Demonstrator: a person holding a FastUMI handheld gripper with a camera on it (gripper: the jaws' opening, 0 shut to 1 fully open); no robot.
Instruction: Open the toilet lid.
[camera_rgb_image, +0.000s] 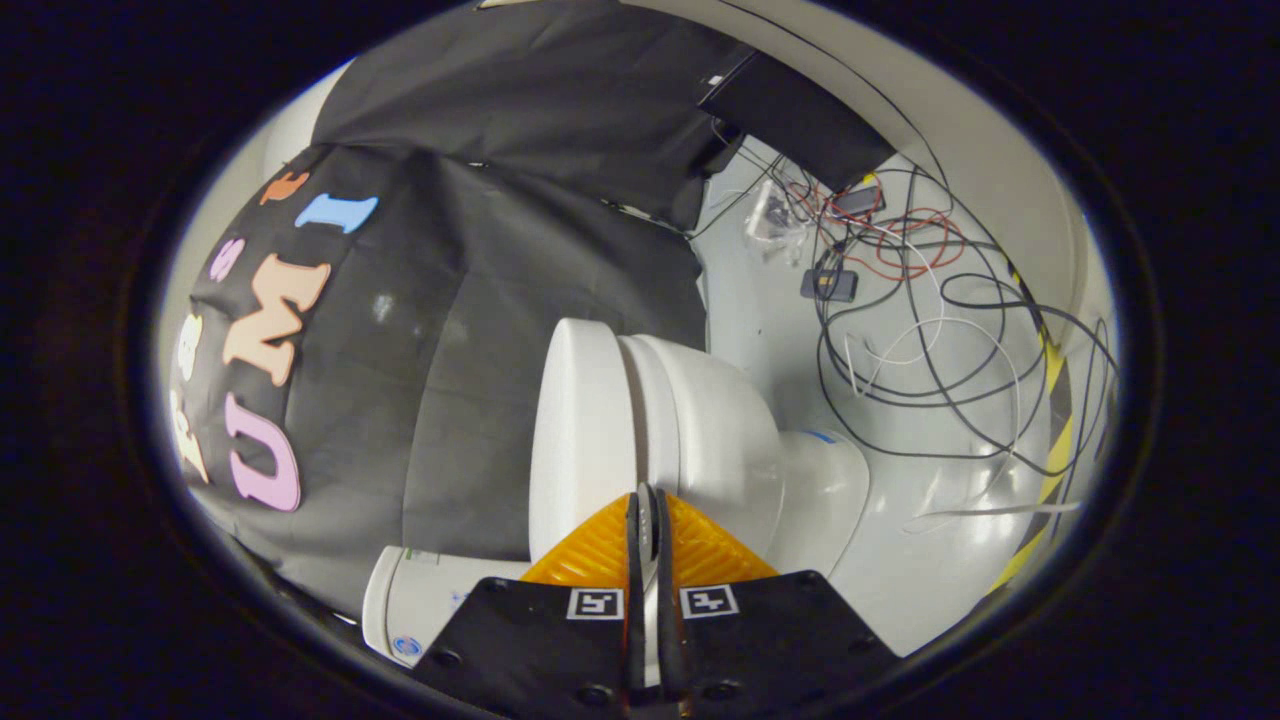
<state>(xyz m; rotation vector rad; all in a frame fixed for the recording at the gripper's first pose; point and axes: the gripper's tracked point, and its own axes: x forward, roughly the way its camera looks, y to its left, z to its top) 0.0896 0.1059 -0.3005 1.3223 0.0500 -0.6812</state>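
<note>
The view is rolled on its side, so the white toilet looks tipped over. Its lid (582, 420) is a flat white slab lying against the seat and bowl (715, 430), with the pedestal (822, 495) beyond the bowl. The tank (405, 605) shows beside the gripper body, on the lid's side. My gripper (648, 500) is shut; its orange fingers (700, 550) press together with nothing between them. The tips rest right at the seam where the lid's front edge meets the seat; whether they touch it I cannot tell.
The black cloth wall (480, 300) hangs on the lid's side of the toilet. On the white floor past the bowl lies a tangle of black, white and red cables (930, 330) with a small black box (828, 285). Yellow-black tape (1055, 440) marks the floor's far edge.
</note>
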